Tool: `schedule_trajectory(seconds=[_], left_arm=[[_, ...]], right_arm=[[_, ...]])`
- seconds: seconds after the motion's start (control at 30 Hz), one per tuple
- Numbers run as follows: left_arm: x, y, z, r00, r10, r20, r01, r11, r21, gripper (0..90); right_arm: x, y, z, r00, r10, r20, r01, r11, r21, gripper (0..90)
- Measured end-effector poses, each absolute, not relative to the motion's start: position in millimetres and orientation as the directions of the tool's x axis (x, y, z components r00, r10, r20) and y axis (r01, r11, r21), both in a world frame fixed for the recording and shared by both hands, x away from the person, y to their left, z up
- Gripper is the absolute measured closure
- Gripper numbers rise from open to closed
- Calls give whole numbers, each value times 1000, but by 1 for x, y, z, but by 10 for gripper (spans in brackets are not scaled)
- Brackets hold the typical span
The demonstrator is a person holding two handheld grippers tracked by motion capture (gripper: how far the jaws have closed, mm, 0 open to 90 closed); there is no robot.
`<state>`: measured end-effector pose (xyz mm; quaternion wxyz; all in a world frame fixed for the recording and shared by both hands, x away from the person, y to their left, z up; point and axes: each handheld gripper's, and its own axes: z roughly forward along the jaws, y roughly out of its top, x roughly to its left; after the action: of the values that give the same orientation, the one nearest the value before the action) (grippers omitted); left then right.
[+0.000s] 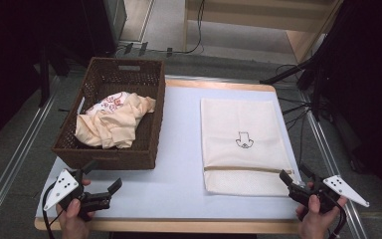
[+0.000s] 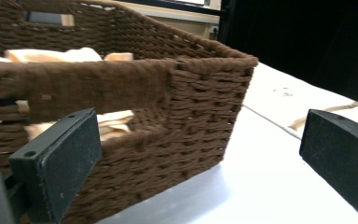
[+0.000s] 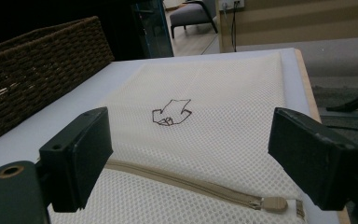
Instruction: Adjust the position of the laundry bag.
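Left gripper point(image 1: 110, 191) at 7 o'clock on the table point(image 1: 179, 174), jaws wide, nothing between them, just short of the wicker basket point(image 1: 144, 149). Basket at 10 o'clock, holding crumpled peach cloth point(image 1: 114, 122). Right gripper point(image 1: 288, 181) at 5 o'clock, jaws wide, empty, at the near edge of the mesh laundry bag point(image 1: 243, 119). Bag lies flat at 3 o'clock; zipper point(image 3: 186, 184) closed, pull point(image 3: 275, 204) near the right jaw.

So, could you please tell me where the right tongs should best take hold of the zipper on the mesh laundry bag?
Probably at the zipper pull, the small tan tab at the zipper's end near the bag's right edge. It is the one raised part on the flat mesh bag. The open right tongs sit just short of it, so coming from the near side, angled down, looks easiest.
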<state>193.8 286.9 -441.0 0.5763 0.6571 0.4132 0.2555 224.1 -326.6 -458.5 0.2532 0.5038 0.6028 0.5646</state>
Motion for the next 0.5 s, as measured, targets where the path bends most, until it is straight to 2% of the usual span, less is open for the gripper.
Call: schedule_trajectory(seconds=[0.5], left_arm=[[203,214,-443,628,765,-143,289,-60,955,0]], right_arm=[[230,-318,-460,-338,906,256,349,-132,928,139]])
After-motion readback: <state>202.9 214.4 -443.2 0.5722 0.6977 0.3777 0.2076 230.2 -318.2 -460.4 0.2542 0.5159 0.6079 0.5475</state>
